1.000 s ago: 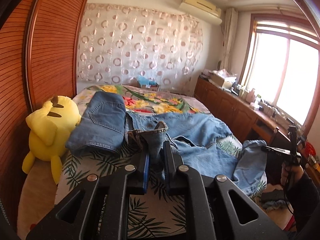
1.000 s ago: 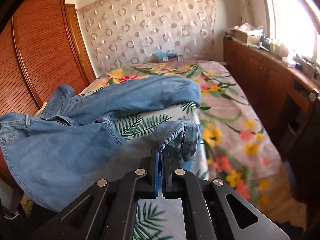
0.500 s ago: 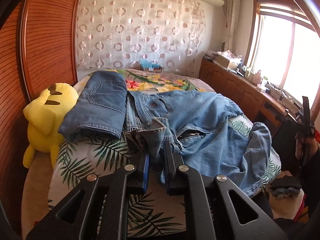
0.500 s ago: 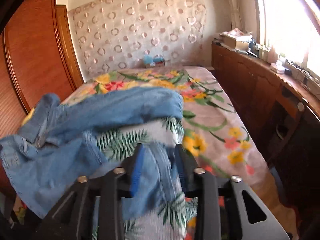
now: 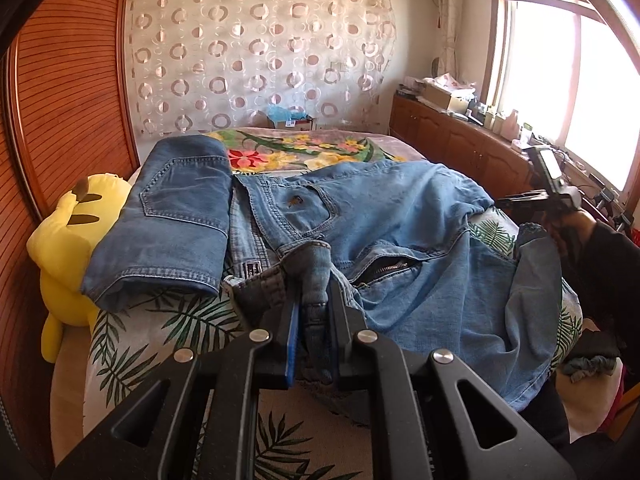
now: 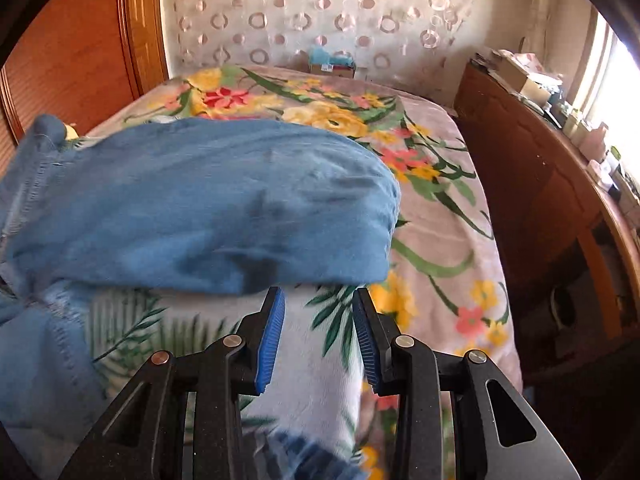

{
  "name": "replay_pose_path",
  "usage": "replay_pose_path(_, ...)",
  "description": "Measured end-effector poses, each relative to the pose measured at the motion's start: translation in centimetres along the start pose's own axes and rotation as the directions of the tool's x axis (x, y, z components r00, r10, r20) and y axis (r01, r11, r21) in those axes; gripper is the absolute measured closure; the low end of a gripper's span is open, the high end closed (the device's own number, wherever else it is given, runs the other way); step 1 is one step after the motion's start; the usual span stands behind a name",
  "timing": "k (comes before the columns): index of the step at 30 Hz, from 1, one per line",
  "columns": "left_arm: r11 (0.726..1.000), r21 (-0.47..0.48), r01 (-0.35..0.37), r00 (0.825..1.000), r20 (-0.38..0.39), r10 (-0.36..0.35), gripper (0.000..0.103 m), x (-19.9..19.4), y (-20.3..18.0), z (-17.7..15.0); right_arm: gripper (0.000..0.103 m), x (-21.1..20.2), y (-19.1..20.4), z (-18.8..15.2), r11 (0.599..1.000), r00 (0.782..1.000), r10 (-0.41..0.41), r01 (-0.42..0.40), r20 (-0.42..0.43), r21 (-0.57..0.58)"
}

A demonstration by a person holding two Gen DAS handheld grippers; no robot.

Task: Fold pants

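The light-blue pants (image 5: 404, 216) now lie spread across the bed (image 5: 132, 328), just beside the folded darker jeans (image 5: 176, 220). The left gripper (image 5: 312, 300) stays clenched on their waistband, lower than a second ago. The right gripper (image 6: 318, 320), clamped on a hem before, now stands released and empty, the leg draped just beyond it.

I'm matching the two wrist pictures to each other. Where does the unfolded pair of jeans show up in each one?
Left wrist: the unfolded jeans spread across the middle and right, waistband pinched in the left gripper.
Right wrist: a jeans leg fills the left and centre, beyond the open right gripper.
Shared landmark: the circle-patterned curtain.
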State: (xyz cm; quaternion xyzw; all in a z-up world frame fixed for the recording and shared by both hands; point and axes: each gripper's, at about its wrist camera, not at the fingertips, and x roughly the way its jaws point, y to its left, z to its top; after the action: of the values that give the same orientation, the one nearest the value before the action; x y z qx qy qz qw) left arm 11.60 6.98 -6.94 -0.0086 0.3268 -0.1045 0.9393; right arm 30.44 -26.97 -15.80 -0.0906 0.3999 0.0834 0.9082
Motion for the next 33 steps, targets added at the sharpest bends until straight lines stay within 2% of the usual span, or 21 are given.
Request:
replay_pose_path(6, 1.000, 0.000, -0.001, 1.000, -0.007, 0.001, 0.090, 0.2, 0.3, -0.3, 0.066, 3.5, 1.8, 1.7, 0.992, 0.998, -0.035, 0.029, -0.047, -0.125)
replay_pose_path(10, 1.000, -0.005, -0.002, 1.000, -0.010, 0.002, 0.090, 0.1, 0.4, -0.5, 0.067, 3.6, 2.5, 2.8, 0.984, 0.998, -0.066, 0.061, -0.022, -0.168)
replay_pose_path(11, 1.000, -0.004, -0.002, 1.000, -0.009, 0.002, 0.090, 0.1, 0.4, -0.5, 0.072, 3.5, 2.3, 2.7, 0.983, 0.998, -0.066, 0.062, -0.018, -0.172)
replay_pose_path(12, 1.000, -0.003, -0.003, 1.000, -0.010, 0.003, 0.090, 0.1, 0.5, -0.5, 0.096, 3.2, 2.2, 2.3, 0.983, 0.998, -0.055, 0.051, -0.020, -0.174)
replay_pose_path(13, 1.000, -0.003, -0.002, 1.000, -0.010, 0.002, 0.090, 0.1, 0.5, -0.6, 0.102, 2.7, 2.4, 2.0, 0.984, 0.999, -0.020, 0.014, -0.029, -0.177)
replay_pose_path(17, 1.000, -0.006, -0.002, 1.000, -0.009, 0.002, 0.090, 0.1, 0.5, -0.5, 0.103, 2.4, 3.0, 1.1, 0.976, 0.999, -0.037, 0.034, -0.006, -0.214)
replay_pose_path(23, 1.000, -0.014, -0.003, 1.000, -0.009, 0.003, 0.090, 0.1, 0.7, -1.0, 0.103, -0.5, 1.4, 0.1, 0.989, 0.997, -0.002, 0.013, 0.076, -0.147)
replay_pose_path(27, 1.000, -0.016, -0.003, 1.000, -0.009, 0.003, 0.090, 0.2, 0.7, -1.1, 0.103, -2.3, 1.6, -1.6, 0.985, 0.996, 0.016, -0.001, 0.083, -0.174)
replay_pose_path(29, 1.000, -0.019, -0.002, 1.000, -0.009, 0.002, 0.090, 0.2, 0.7, -1.0, 0.103, -3.5, 1.7, -2.2, 0.982, 0.996, -0.015, 0.032, 0.093, -0.187)
replay_pose_path(33, 1.000, -0.028, -0.005, 1.000, -0.005, 0.005, 0.090, 0.0, 1.1, -0.8, 0.103, -6.7, 1.6, -3.7, 0.982, 0.995, -0.004, 0.023, 0.101, -0.186)
